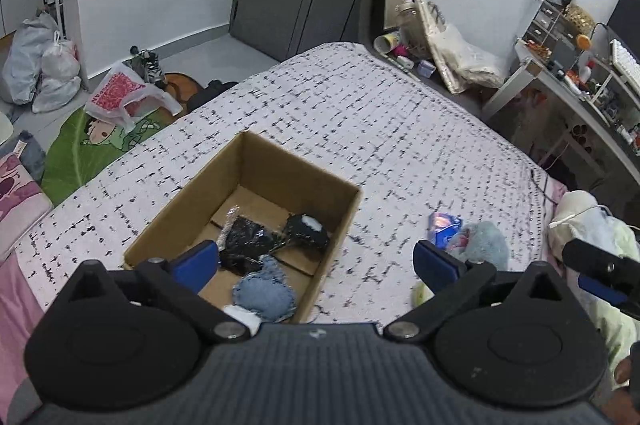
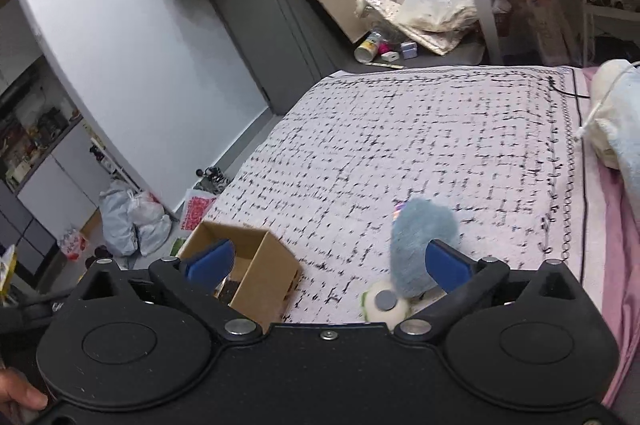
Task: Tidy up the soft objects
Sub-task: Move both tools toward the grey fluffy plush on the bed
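Note:
An open cardboard box (image 1: 340,221) stands on the patterned bedspread (image 1: 360,113). Inside lie a blue denim heart-shaped pad (image 1: 262,295), a black crinkled pouch (image 1: 244,241) and a black item with a white patch (image 1: 306,231). My left gripper (image 1: 316,261) is open and empty, above the box's near right corner. A fluffy light-blue soft toy (image 1: 486,239) lies right of the box, with a shiny blue packet (image 1: 444,227) beside it. My right gripper (image 2: 328,261) is open and empty, its right finger (image 2: 446,263) beside the blue toy (image 2: 422,237). A white round plush piece (image 2: 384,305) lies below the toy. The box (image 2: 264,275) is at lower left.
A pale plush blanket or pillow (image 2: 620,121) lies at the bed's right edge with a white cord. Bags and a green mat (image 1: 92,141) are on the floor left of the bed. A cluttered desk (image 1: 580,81) stands at the far right.

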A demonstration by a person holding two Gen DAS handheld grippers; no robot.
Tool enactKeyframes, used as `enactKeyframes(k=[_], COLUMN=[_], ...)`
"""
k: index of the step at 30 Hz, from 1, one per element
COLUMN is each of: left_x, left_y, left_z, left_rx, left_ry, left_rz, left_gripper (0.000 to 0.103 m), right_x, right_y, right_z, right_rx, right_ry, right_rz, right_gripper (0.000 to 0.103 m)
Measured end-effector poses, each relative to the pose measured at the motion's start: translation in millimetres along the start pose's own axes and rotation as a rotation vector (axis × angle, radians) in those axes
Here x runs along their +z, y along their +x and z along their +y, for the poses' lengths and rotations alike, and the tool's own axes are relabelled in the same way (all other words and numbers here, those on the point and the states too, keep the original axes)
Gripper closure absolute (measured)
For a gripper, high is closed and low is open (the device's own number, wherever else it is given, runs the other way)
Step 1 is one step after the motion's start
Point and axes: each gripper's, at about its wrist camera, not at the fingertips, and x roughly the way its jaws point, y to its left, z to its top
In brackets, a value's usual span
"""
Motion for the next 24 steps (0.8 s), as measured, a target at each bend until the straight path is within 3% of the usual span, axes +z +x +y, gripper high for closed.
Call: enactKeyframes(k=[14, 20, 24], left_x=[4.7, 6.4, 4.5], left_y=[11.2, 26.4, 39.0], left_z=[-41.3, -55.2, -68.1], left_rx=[0.007, -0.008, -0.013], left_ry=[0.004, 0.046, 0.076], left_rz=[0.004, 0.025, 0.035], left_gripper=[0.001, 0.001, 0.001], right_x=[30.1, 14.2, 6.5], right_y=[2.7, 14.8, 31.5], right_z=[-46.4, -81.6, -97.1], right_rx=[-0.016, 0.003, -0.021], right_ry=[0.04, 0.189, 0.249], right_rz=[0.019, -0.044, -0.013], right_gripper=[0.0, 0.0, 0.0])
